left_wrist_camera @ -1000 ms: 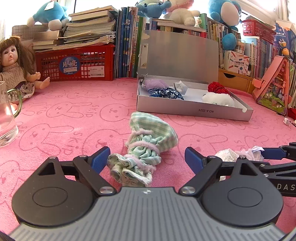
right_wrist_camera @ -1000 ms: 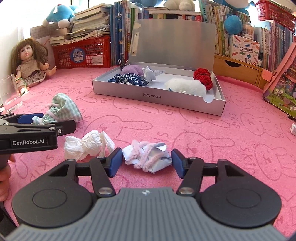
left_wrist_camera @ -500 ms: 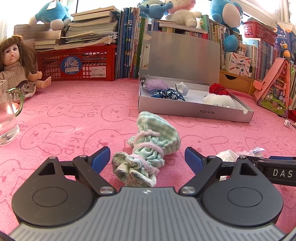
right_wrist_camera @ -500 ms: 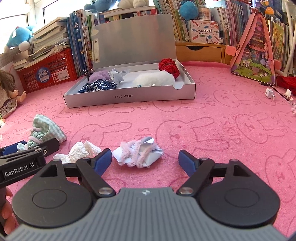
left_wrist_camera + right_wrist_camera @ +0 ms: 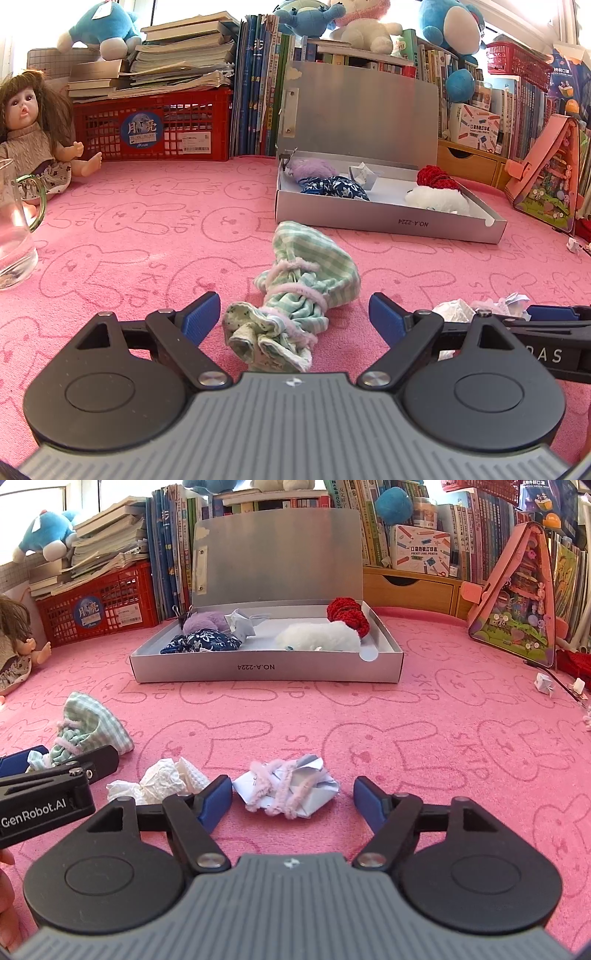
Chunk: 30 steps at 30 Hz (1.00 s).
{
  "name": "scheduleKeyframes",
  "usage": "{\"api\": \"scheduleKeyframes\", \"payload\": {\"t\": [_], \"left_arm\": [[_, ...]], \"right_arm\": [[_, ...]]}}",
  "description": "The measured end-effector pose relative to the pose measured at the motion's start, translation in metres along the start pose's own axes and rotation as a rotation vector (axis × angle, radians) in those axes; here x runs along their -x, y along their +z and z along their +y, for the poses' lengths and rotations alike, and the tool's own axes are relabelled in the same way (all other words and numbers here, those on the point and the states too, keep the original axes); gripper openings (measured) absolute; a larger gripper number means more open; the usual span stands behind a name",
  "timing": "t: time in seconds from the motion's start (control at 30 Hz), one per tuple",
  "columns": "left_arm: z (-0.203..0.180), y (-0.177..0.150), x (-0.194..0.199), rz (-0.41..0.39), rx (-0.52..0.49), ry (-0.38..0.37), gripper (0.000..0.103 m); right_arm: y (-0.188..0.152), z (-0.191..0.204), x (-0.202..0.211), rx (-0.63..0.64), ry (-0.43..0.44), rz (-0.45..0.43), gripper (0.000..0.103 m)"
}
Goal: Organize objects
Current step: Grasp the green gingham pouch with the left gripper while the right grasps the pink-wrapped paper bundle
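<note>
A green checked cloth pouch (image 5: 306,288) tied with pink cord lies on the pink mat between the fingers of my left gripper (image 5: 293,312), which is open and not pressing it. My right gripper (image 5: 293,799) straddles a folded paper bundle (image 5: 288,786) wrapped in pink pipe cleaner. Its jaws are closing, the left pad is close to the bundle's edge and the right pad stands apart from it. A crumpled white paper (image 5: 159,784) lies just left of that gripper. The open silver box (image 5: 266,670) farther back holds several small fabric and fluffy items.
A glass jug (image 5: 14,229) and a doll (image 5: 33,140) are at the left. A red crate (image 5: 155,129) and books line the back. A pink toy house (image 5: 517,602) and small paper scraps (image 5: 545,681) are at the right. A hand (image 5: 5,886) shows at the lower left.
The right gripper's jaws widened and then narrowed again around the paper bundle, and its view rolled and shifted. The left gripper and the green pouch stayed put.
</note>
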<state>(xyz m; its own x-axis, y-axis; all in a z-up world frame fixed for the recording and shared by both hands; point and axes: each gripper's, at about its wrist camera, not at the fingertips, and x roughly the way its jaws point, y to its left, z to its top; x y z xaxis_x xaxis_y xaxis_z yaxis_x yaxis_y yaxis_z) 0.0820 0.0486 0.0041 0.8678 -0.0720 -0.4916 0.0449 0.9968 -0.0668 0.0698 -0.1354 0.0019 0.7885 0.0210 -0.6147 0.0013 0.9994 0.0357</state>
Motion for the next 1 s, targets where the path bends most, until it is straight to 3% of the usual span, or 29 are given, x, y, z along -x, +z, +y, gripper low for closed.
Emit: {"api": "scheduleKeyframes", "payload": {"t": [0.17,0.37,0.5,0.67,0.73,0.83,0.93,1.0], "left_arm": [[0.0003,0.0003,-0.0001,0.001,-0.001,0.000,0.090],[-0.0004,0.0001,-0.0006,0.004,-0.001,-0.004,0.090],[-0.0008,-0.0001,-0.0009,0.004,-0.002,-0.004,0.090],[-0.0008,-0.0002,-0.0013,0.006,-0.003,-0.003,0.090],[-0.0008,-0.0002,-0.0014,0.006,-0.003,-0.003,0.090],[-0.0007,-0.0007,-0.0009,0.001,-0.007,-0.005,0.090],[0.0004,-0.0013,0.0009,-0.010,-0.002,-0.010,0.086],[0.0014,-0.0011,0.0011,-0.011,0.004,-0.007,0.077]], "right_arm": [[0.0028,0.0021,-0.0006,0.049,0.034,-0.012,0.063],[0.0001,0.0029,0.0047,0.159,0.143,-0.038,0.067],[0.0001,0.0025,0.0041,0.129,0.084,-0.041,0.081],[0.0006,0.0018,0.0008,0.049,0.050,-0.004,0.084],[-0.0005,0.0045,0.0006,0.051,0.034,-0.001,0.081],[-0.0008,0.0080,0.0024,0.069,0.043,-0.007,0.065],[0.0020,0.0085,0.0044,0.070,0.068,-0.015,0.064],[0.0039,0.0075,0.0071,0.067,0.065,-0.031,0.063]]}}
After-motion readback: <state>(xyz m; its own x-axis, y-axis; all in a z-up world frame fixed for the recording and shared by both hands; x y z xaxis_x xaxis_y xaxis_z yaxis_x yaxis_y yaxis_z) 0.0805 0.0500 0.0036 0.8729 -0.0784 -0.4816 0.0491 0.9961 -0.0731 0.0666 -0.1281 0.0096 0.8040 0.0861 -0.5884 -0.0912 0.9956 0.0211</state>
